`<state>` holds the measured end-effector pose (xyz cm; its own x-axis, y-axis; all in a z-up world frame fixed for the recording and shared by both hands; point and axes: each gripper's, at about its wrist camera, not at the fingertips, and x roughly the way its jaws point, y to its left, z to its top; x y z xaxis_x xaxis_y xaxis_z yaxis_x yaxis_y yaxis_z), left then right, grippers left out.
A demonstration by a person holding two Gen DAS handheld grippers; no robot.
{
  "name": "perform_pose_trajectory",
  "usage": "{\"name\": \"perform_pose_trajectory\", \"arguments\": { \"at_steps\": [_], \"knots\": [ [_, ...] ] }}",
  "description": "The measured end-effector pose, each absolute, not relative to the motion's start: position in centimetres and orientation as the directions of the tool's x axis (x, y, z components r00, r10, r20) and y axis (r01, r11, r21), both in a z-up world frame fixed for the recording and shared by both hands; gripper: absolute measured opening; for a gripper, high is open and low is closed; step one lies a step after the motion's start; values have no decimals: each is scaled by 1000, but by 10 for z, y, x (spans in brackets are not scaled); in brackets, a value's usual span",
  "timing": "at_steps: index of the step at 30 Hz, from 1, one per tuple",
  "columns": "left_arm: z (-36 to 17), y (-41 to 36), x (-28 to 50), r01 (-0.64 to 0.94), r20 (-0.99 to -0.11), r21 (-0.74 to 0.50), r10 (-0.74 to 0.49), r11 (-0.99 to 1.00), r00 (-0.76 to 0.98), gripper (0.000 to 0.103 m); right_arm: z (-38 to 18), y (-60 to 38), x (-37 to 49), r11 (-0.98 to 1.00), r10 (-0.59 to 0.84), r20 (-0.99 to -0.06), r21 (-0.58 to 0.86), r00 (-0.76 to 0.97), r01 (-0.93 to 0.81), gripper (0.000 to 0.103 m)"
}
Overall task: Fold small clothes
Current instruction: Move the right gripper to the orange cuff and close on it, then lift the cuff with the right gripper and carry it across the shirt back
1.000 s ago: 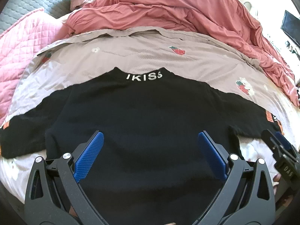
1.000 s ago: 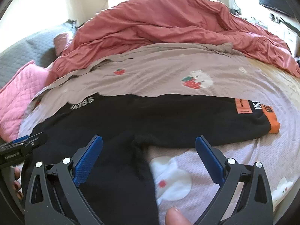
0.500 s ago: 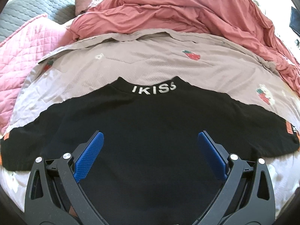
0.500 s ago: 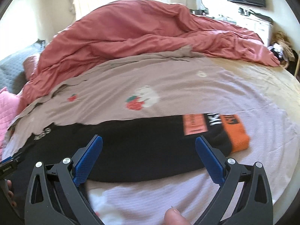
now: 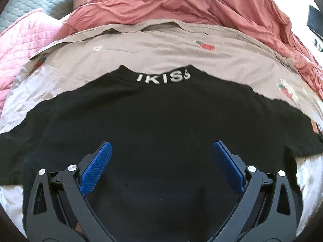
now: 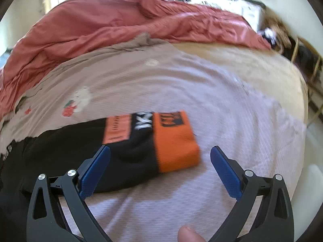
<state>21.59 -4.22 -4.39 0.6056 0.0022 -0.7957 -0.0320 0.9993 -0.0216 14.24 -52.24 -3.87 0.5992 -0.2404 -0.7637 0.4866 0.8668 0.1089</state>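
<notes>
A small black sweater lies flat on the bed, back up, with white "IKISS" lettering at the collar. My left gripper is open and empty, hovering over the sweater's body. In the right wrist view the sweater's right sleeve stretches out to an orange cuff with an orange patch beside it. My right gripper is open and empty, its jaws standing either side of the cuff end, just above it.
The sweater rests on a mauve sheet with strawberry prints. A rumpled red duvet is heaped behind it, and a pink quilt lies at the left. The bed's right edge drops off beside furniture.
My right gripper has swung right along the sleeve, from the sweater's armpit to the orange cuff. My left gripper has shifted slightly, staying over the sweater's body. Both stay open.
</notes>
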Motion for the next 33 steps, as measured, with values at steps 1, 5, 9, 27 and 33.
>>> {"name": "perform_pose_trajectory", "arguments": {
  "at_steps": [1, 5, 9, 27, 33],
  "knots": [
    [-47, -42, 215, -26, -798, -22, -2, 999, 603, 94, -41, -527, 141, 861, -235, -770, 118, 593, 495, 99],
    [-53, -41, 214, -8, -801, -42, -29, 999, 597, 94, -47, -537, 143, 856, -221, -783, 130, 582, 500, 98],
    [-58, -39, 214, 0, -806, -57, -47, 998, 590, 94, -48, -542, 152, 857, -181, -779, 174, 600, 485, 97],
    [-64, -40, 212, 0, -805, -50, -40, 999, 592, 94, -15, -526, 157, 886, -43, -687, 309, 725, 345, 11],
    [-54, -30, 206, 6, -788, -126, -103, 992, 607, 94, 26, -469, 164, 917, 67, -606, 351, 792, 191, 10]
  ]
}}
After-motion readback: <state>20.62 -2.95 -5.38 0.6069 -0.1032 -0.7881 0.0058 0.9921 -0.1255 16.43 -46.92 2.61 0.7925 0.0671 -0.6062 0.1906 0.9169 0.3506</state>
